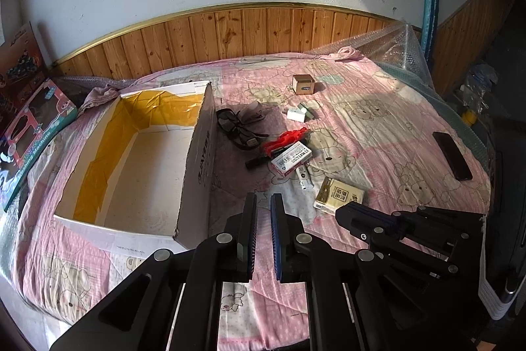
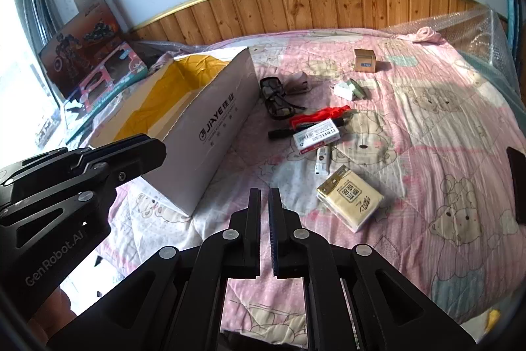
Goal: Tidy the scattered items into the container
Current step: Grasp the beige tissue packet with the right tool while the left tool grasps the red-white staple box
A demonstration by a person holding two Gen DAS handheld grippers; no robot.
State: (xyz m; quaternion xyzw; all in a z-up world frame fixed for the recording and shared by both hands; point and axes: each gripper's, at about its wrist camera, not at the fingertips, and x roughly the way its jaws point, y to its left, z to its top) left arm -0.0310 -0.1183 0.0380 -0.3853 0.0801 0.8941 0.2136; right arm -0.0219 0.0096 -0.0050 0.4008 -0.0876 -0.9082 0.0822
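A white cardboard box [image 1: 194, 153] [image 2: 210, 134] lined with yellow tape lies open and empty on the left of the pink bed. Scattered to its right are dark glasses [image 1: 235, 127] [image 2: 276, 101], a red-and-white carton [image 1: 291, 157] [image 2: 317, 135], a black pen [image 1: 256, 162], a tissue packet [image 1: 338, 194] [image 2: 350, 198], a white plug [image 1: 297, 114] and a small brown cube box [image 1: 302, 84] [image 2: 365, 60]. My left gripper [image 1: 264, 203] hovers near the box's front corner, its fingers nearly together and holding nothing. My right gripper [image 2: 264, 196] is beside it, just short of the tissue packet, shut and empty.
A black phone [image 1: 452, 155] lies near the bed's right edge. Toy boxes [image 1: 33, 127] lean at the far left. Bubble wrap [image 1: 394, 48] lines the far right corner under the wood-panelled wall. A small white device [image 2: 322, 162] sits between the carton and the tissues.
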